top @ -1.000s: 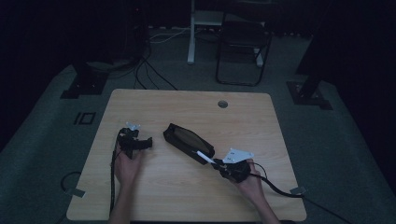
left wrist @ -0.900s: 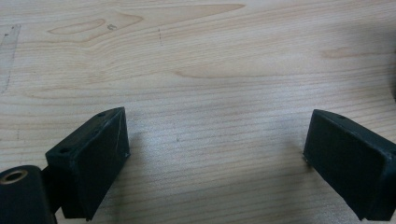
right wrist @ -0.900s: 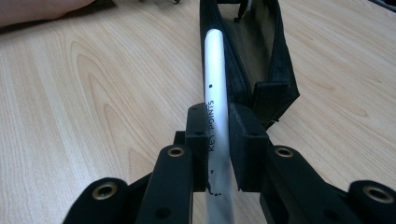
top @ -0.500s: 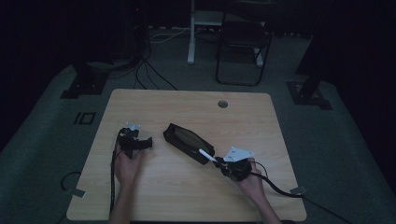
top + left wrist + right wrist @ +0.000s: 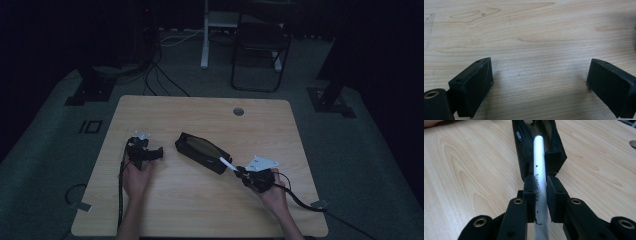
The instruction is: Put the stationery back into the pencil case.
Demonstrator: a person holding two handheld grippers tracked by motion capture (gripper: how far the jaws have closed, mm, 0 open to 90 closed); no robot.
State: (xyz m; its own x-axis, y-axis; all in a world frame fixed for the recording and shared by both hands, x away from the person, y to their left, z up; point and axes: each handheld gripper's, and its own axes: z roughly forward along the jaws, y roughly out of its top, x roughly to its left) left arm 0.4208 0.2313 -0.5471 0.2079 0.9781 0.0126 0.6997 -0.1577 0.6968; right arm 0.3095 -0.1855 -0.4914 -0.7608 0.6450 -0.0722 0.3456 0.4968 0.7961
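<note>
Pouch: black zip pouch (image 5: 202,152) is lying open and slantwise at the middle of the desk (image 5: 200,205), its dark inside showing; its contents are too dim to tell.
Pen: white pen (image 5: 540,170) marked "KEY POINTS" is reaching tip-first into the pouch's mouth.
Right gripper (image 5: 240,171): its jaws are clamping the pen's barrel, just beside the pouch's near end.
Left gripper (image 5: 150,152): its jaws are standing wide over bare wood, apart from the pouch.
Desk: pale wood grain, with a round cable hole (image 5: 238,111) near the far edge.
Room: dim grey floor, with a folding chair (image 5: 260,50) and trailing cables (image 5: 160,75) beyond the desk.
</note>
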